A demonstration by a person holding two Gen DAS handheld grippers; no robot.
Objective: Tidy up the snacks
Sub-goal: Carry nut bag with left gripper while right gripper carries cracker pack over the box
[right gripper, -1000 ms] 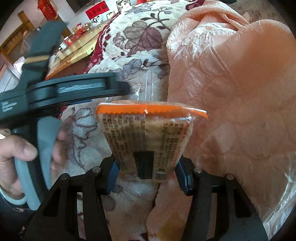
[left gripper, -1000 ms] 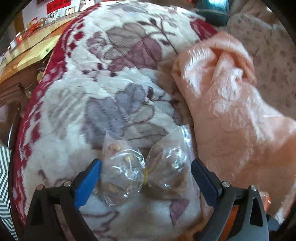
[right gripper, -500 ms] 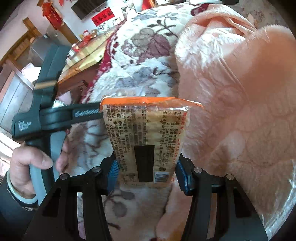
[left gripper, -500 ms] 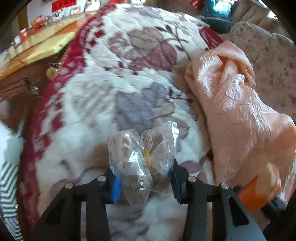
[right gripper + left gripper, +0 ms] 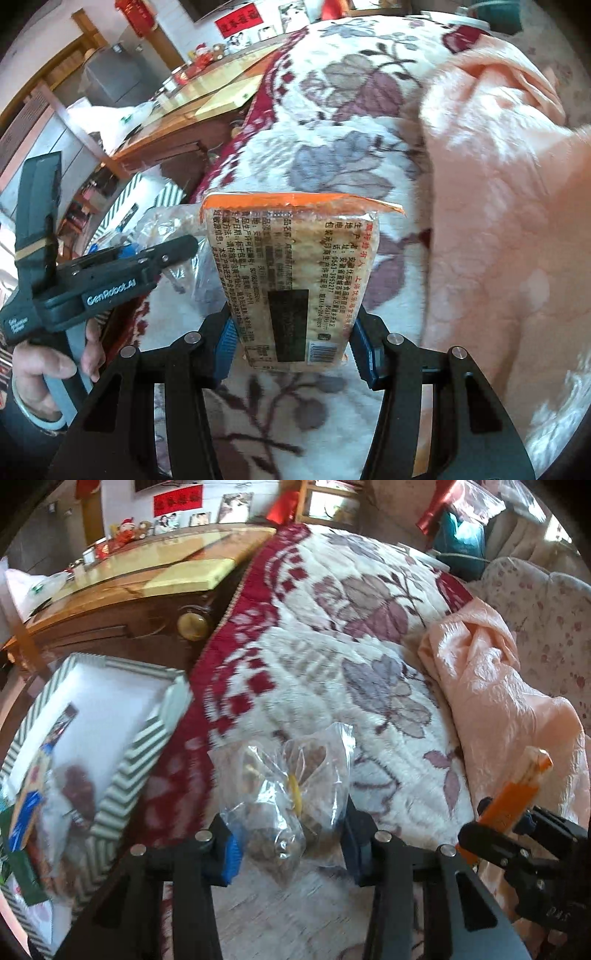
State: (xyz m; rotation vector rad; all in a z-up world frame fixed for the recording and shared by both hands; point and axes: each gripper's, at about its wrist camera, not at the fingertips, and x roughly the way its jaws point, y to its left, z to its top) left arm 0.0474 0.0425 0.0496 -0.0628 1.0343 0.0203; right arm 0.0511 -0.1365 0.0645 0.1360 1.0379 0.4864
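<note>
Cracker packet (image 5: 295, 280) stands upright in right claw (image 5: 293, 350), orange seal uppermost.

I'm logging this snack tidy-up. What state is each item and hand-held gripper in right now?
Left hand-held gripper: shut on the clear snack bag.
Clear snack bag: tied with a yellow band, lifted off the blanket.
Right hand-held gripper: shut on the cracker packet.
Cracker packet: sealed, held upright.
Striped box: open, snacks inside.
Floral blanket: spread flat.
</note>
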